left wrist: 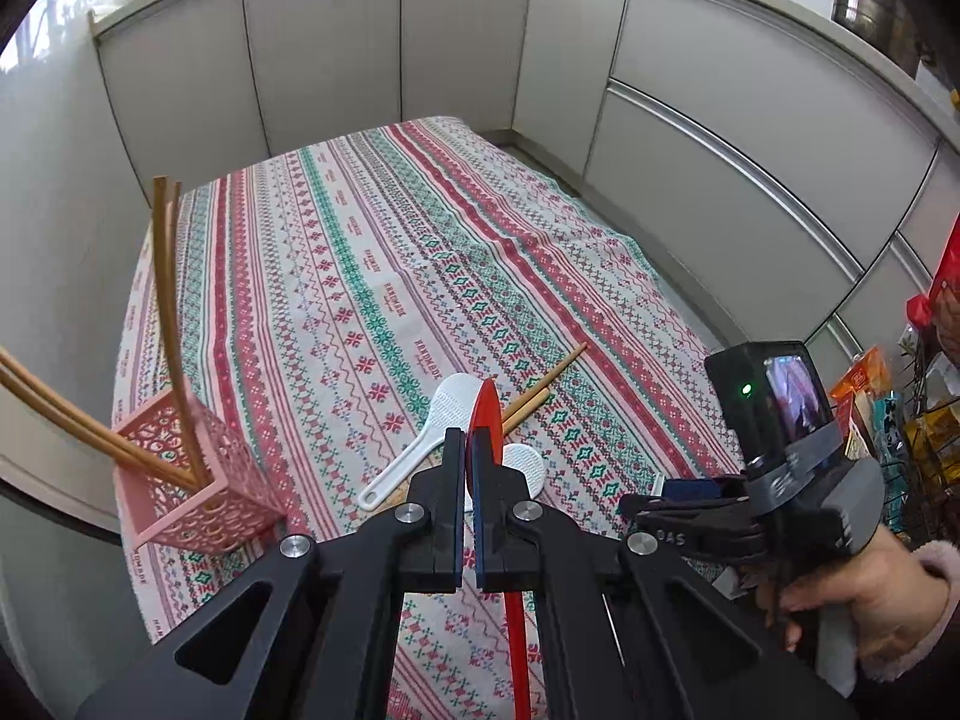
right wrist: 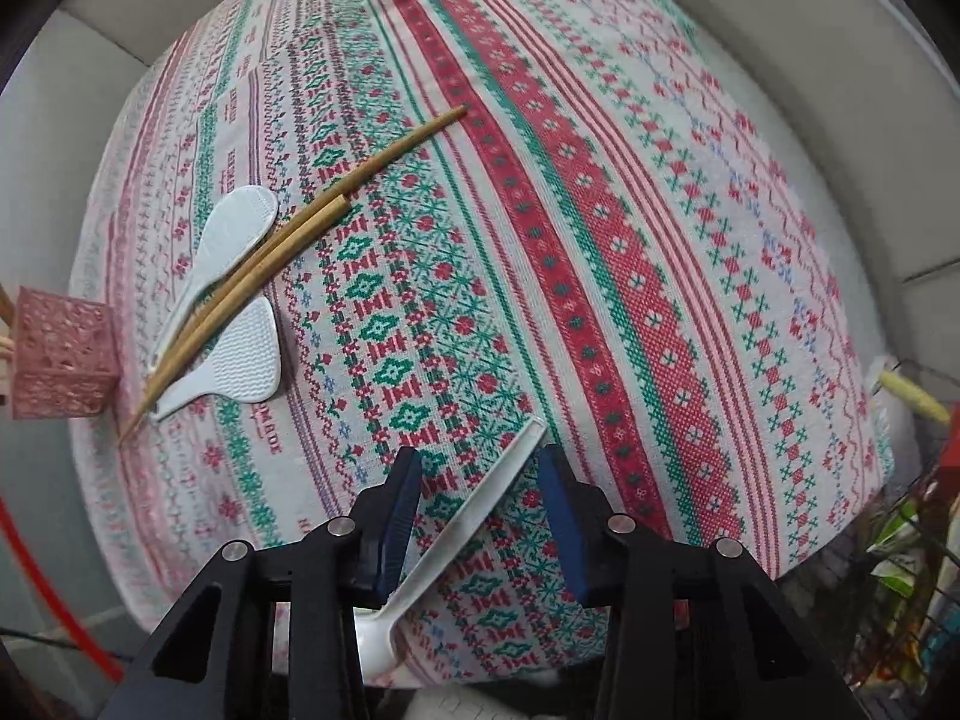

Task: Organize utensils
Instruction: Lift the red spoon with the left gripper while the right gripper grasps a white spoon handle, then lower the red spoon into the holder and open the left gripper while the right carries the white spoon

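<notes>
- The pink perforated plastic holder basket (left wrist: 198, 480) stands at the left edge of the table on the red, green and white patterned tablecloth (left wrist: 384, 252). Long brown wooden chopsticks (left wrist: 171, 324) already lean out of it. It looks light and easily tipped, so anything dropped in should go down gently.
- Just right of it lie two white plastic rice paddles (right wrist: 240, 228) with a pair of tapered wooden chopsticks (right wrist: 300, 228) across them, touching. These are thin, stiff and light. The chopsticks would likely roll or scissor apart unless pinched near the thicker ends, both together.
- The left gripper (left wrist: 468, 438) is clenched on a red plastic spoon (left wrist: 489, 414). The bowl stands up above the jaws and the handle hangs below. It is smooth, so a slack pinch could let it swivel.
- The right gripper (right wrist: 480, 474) points down over a white plastic spoon (right wrist: 480, 498) lying on the cloth near the table's front edge. Its handle runs slantwise between the blue pads, which stand apart from it and are not yet pressing.
- That handle is flat, slick and low on the cloth. I would take it mid-handle, squared across its narrow width.
</notes>
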Action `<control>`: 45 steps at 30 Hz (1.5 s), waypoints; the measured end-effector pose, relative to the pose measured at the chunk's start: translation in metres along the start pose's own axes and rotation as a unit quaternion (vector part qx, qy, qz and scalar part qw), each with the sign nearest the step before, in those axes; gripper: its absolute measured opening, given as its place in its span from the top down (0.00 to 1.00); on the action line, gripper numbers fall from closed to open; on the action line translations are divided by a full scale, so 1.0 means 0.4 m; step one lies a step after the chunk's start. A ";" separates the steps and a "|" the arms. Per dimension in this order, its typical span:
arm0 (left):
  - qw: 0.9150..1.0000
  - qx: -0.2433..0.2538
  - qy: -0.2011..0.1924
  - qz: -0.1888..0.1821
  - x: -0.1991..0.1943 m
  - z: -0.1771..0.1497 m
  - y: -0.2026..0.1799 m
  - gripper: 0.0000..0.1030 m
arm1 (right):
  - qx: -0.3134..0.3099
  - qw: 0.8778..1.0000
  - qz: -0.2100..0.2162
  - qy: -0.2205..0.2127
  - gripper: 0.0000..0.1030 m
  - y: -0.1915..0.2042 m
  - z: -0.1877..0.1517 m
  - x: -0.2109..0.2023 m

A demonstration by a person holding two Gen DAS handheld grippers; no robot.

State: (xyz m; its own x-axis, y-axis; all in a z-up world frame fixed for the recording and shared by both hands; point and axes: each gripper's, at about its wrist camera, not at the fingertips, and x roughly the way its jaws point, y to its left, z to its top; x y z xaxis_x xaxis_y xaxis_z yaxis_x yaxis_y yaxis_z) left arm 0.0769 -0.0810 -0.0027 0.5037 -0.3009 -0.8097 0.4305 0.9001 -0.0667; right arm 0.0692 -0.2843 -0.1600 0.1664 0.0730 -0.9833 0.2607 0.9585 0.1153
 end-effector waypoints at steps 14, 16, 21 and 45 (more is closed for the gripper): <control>1.000 -0.024 -0.007 0.011 -0.039 -0.023 0.051 0.99 | 0.037 0.997 -0.007 -0.069 0.92 0.044 0.037 -0.002; 1.000 -0.026 -0.009 0.011 -0.040 -0.020 0.054 0.99 | 0.046 0.996 0.013 -0.077 0.92 0.025 0.074 0.002; 0.999 -0.029 -0.018 0.013 -0.052 -0.018 0.058 0.99 | 0.075 0.991 0.070 -0.084 0.92 -0.012 0.132 0.007; 0.941 -0.179 -0.254 0.133 -0.305 0.007 0.313 0.99 | 0.013 0.951 0.201 -0.234 0.92 0.092 0.143 -0.318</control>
State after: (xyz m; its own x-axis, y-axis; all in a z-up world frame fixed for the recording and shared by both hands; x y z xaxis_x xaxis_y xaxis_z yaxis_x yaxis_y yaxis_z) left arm 0.0715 0.0674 0.0894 0.8902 -0.0799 -0.4486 0.0049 0.9861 -0.1660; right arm 0.1119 -0.2739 -0.0228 0.6609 0.2960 -0.6897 0.1095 0.8711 0.4787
